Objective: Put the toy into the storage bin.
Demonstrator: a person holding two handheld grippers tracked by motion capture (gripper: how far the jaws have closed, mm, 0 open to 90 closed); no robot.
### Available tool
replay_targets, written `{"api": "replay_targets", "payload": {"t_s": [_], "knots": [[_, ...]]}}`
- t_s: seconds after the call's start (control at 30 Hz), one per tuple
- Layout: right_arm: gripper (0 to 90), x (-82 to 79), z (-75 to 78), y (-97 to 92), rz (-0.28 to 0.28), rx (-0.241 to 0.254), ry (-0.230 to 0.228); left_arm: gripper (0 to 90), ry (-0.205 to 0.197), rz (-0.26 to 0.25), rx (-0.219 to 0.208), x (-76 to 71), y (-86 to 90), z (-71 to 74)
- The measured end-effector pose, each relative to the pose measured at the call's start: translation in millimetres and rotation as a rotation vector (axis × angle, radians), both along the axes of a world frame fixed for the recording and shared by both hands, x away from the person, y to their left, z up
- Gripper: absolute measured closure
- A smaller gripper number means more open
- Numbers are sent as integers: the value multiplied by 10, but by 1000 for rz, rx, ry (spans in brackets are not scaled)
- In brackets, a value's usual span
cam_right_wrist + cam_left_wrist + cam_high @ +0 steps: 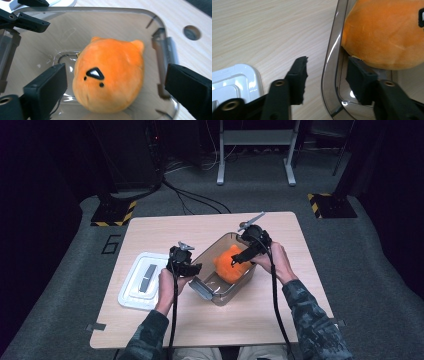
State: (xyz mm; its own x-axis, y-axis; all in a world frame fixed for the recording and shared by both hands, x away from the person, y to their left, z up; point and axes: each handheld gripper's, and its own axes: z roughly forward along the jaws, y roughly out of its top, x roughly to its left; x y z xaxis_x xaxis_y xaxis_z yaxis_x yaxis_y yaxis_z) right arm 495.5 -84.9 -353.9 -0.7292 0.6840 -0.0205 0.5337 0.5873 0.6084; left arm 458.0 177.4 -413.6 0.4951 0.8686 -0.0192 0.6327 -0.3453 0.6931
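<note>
An orange plush (pixel 231 265) with a small black face lies inside a clear plastic bin (pixel 206 255) at the middle of the table. My right gripper (pixel 241 256) hovers just above the plush, jaws wide apart on either side of it and touching nothing. In the right gripper view the plush (pixel 110 77) rests on the floor of the bin (pixel 87 25) between the jaws of my right gripper (pixel 116 72). My left gripper (pixel 192 270) is open at the bin's left side. Its jaws (pixel 329 65) straddle the rim of the bin (pixel 330 72) without pressing on it, one outside and one inside beside the plush (pixel 384 32).
A white lid (pixel 142 280) with a grey handle lies flat on the table left of the bin, its corner (pixel 234 77) next to my left gripper. A grey latch (pixel 202 290) hangs on the bin's near end. A round hole (pixel 191 32) is cut into the tabletop.
</note>
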Motion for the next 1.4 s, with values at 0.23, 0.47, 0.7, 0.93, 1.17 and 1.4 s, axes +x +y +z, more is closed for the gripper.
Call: {"api": "replay_targets", "payload": {"t_s": [0.23, 0.47, 0.7, 0.93, 1.17, 1.4], "knots": [[0, -233, 51, -294, -45, 37, -74, 265, -4, 7, -49, -14, 112, 54], [0, -536, 12, -607, -110, 90, -124, 102, -5, 43, -70, -40, 245, 114], [0, -798, -256, -809, -169, 81, -136, 47, -5, 62, -86, -44, 379, 141], [0, -869, -796, -990, -242, 52, -104, 19, -4, 107, -93, -48, 567, 129], [0, -878, -1487, -1160, -347, 40, -51, 5, 14, 136, -83, -57, 764, 71], [0, -912, -1719, -1317, -395, 77, -71, 4, 2, 175, -97, -87, 951, -4]]}}
